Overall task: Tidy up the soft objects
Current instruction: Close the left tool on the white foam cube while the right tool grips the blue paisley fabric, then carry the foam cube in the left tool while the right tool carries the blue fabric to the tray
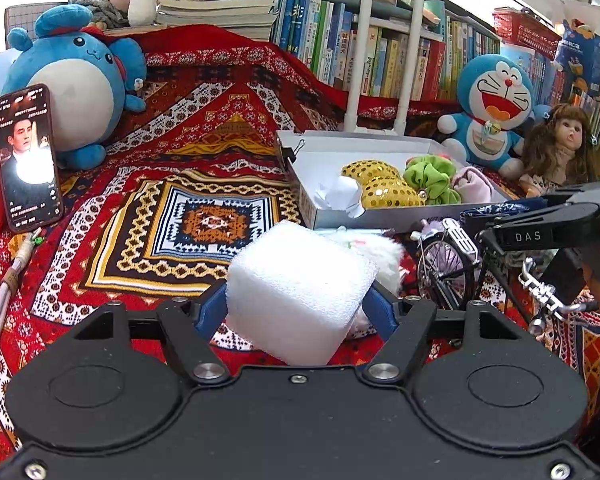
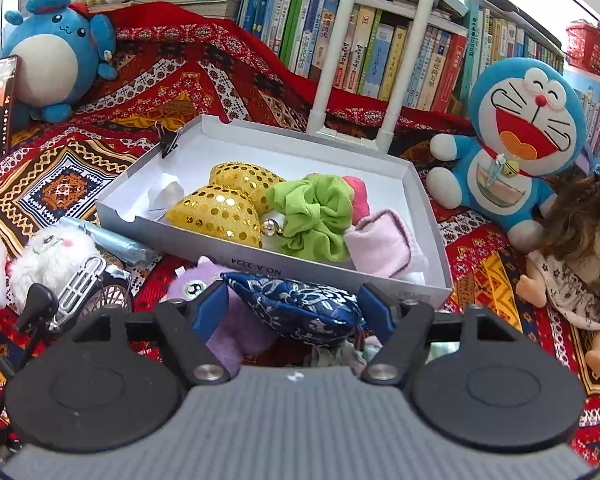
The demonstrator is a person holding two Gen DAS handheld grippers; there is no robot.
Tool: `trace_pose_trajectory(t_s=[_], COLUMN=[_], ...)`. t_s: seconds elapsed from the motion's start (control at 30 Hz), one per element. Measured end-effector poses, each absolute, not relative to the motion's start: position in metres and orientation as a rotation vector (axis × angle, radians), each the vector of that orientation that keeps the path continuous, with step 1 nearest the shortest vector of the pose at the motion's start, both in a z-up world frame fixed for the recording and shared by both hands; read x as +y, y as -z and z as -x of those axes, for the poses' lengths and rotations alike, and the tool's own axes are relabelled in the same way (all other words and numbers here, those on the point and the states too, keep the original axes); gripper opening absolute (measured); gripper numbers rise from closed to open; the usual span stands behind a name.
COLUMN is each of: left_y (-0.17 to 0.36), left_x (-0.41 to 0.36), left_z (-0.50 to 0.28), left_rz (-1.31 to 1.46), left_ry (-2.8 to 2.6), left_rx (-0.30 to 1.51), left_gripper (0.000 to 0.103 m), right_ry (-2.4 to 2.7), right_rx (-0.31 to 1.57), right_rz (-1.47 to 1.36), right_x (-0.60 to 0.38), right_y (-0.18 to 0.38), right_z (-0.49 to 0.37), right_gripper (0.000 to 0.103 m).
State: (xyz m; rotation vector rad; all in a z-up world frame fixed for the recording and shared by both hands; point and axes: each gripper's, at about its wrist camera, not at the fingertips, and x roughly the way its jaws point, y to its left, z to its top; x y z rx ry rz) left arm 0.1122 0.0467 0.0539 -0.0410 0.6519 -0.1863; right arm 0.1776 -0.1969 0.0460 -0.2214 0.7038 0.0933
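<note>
My left gripper (image 1: 296, 304) is shut on a white foam block (image 1: 300, 288) and holds it above the patterned cloth, left of the white box (image 1: 380, 218). My right gripper (image 2: 294, 306) is shut on a blue brocade pouch (image 2: 296, 308) just in front of the box's near wall (image 2: 300, 268). The box holds a gold sequin bow (image 2: 224, 200), a green scrunchie (image 2: 316, 216), a pink cloth piece (image 2: 384, 244) and crumpled white paper (image 2: 168, 196). A white fluffy toy (image 2: 52, 256) and a purple fluffy toy (image 2: 204, 284) lie in front of the box.
A model bicycle (image 1: 460, 264) stands at the box's near left corner. A blue round plush (image 1: 76, 84) with a phone (image 1: 28, 156) leaning on it sits far left. A Doraemon plush (image 2: 520, 140), a doll (image 2: 580, 248) and bookshelves (image 2: 380, 40) are behind and right.
</note>
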Motion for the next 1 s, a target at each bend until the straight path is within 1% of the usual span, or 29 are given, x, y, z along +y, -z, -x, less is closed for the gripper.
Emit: trace_pose_trajectory(t_s=[0.03,0.07,0.17,0.67,1.0], left_y=[-0.056,-0.058,-0.066,-0.120,-0.134], left_x=[0.046,0.045,0.042,0.016,-0.006], left_z=[-0.113,-0.114,-0.116,-0.160,-0.231], left_rz=[0.039,0.038,0.036,0.076,0.158], left_ry=[0.188,0.191,0.200,0.286,0.321], left_rx=[0.648,0.643,0.627,0.600,0.646], left_gripper=[0.069,0.069,0.069,0.069,0.069], right_ry=[-0.087,-0.087,-0.089,-0.140,-0.083], right_rx=[0.702,0.699,0.693,0.604,0.627], right_rz=[0.217,0.210,0.173,-0.009,-0.182], right_x=[-0.198,-0.199,-0.203,-0.226,-0.259], right_y=[-0.047,-0.049,-0.056,-0.119,-0.129], right_z=[-0.177,-0.176,-0.173,-0.170,-0.204], right_gripper=[0.057,0.055,0.051,0.051,0.052])
